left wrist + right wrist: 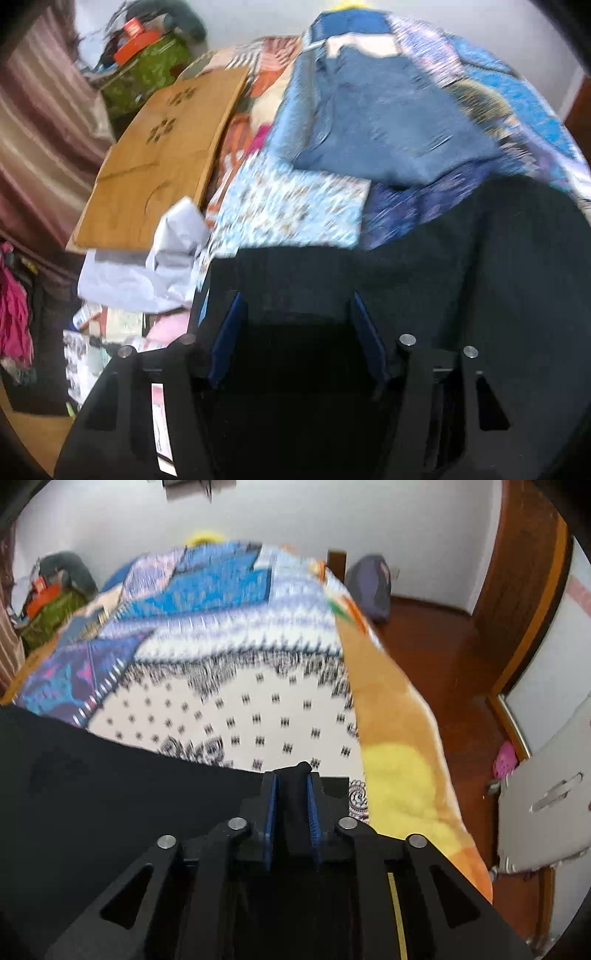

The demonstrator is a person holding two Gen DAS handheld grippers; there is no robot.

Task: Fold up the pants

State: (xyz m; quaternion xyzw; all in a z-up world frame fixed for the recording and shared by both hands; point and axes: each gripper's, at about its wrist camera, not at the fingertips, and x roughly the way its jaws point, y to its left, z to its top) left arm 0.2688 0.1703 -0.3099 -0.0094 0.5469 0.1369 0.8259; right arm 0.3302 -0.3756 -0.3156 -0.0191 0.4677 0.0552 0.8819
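Fingers of the right gripper stand narrow and pinch a fold of the black pants between their blue pads; the cloth pokes out above the tips. Fingers of the left gripper stand wide apart, with black pants cloth below and ahead of them, but I cannot tell if they touch it. Both views are blurred. The pants lie on the bed, over its patterned cover. Behind them lie blue jeans and a wooden board.
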